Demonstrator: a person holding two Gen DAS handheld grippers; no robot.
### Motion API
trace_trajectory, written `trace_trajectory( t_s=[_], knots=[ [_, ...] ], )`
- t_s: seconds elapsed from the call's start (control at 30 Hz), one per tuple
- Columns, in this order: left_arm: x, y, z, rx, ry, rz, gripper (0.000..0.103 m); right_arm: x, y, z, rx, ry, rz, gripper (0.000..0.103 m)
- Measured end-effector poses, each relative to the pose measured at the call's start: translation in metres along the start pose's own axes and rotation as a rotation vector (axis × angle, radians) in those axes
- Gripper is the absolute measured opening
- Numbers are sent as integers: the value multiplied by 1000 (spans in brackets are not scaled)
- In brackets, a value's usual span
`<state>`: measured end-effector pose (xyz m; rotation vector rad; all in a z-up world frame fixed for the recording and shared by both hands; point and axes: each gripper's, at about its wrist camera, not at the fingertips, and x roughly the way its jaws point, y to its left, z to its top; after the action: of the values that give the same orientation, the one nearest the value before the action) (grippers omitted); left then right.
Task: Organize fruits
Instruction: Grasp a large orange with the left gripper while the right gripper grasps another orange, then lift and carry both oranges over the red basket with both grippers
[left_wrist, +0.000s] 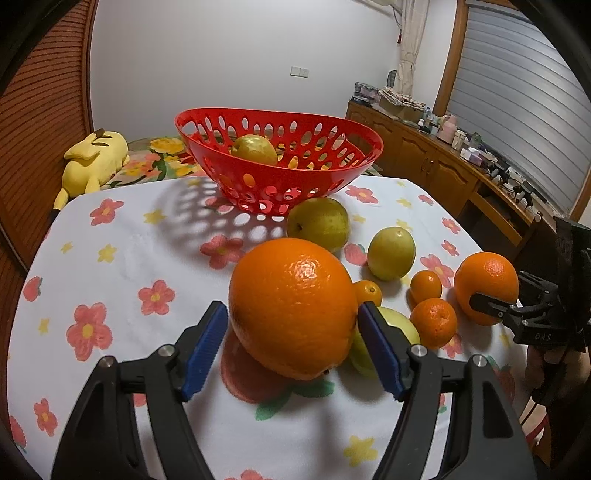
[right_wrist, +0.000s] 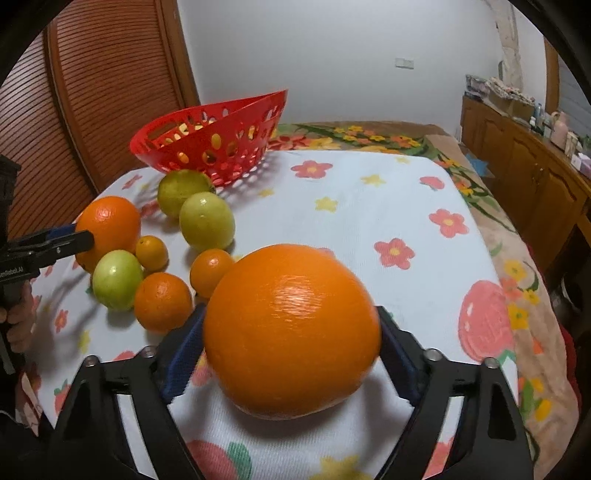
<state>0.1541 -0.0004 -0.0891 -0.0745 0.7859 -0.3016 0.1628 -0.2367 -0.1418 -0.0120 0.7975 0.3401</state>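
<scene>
A big orange (left_wrist: 288, 288) sits between the blue pads (left_wrist: 205, 347) of my left gripper (left_wrist: 292, 304), which is shut on it low over the flowered tablecloth (left_wrist: 122, 258). A second big orange (right_wrist: 291, 325) fills the right wrist view, and my right gripper (right_wrist: 291, 310) is shut on it with both pads against its sides. The red perforated basket (left_wrist: 280, 177) stands at the back with one yellow-green fruit (left_wrist: 255, 147) inside. Between the two grippers lie two yellow-green fruits (left_wrist: 391, 253), a green one (right_wrist: 117, 278) and three small tangerines (left_wrist: 433, 323).
A yellow plush toy (left_wrist: 94, 162) lies behind the table at the left, by a slatted wooden door (left_wrist: 40, 110). A wooden cabinet (left_wrist: 443, 158) with clutter runs along the right wall. A hand (right_wrist: 18, 317) holds the left gripper's handle.
</scene>
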Motion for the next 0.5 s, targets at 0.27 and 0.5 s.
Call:
trace_trajectory(
  t_s=[0.27,0.5],
  knots=[
    [5,-2,1,-3,12,-2,76,2,4,2,18,2,41,85],
    [18,0,4,-23,42,-13,81,5,7,2,3,-21,31,85]
  ],
)
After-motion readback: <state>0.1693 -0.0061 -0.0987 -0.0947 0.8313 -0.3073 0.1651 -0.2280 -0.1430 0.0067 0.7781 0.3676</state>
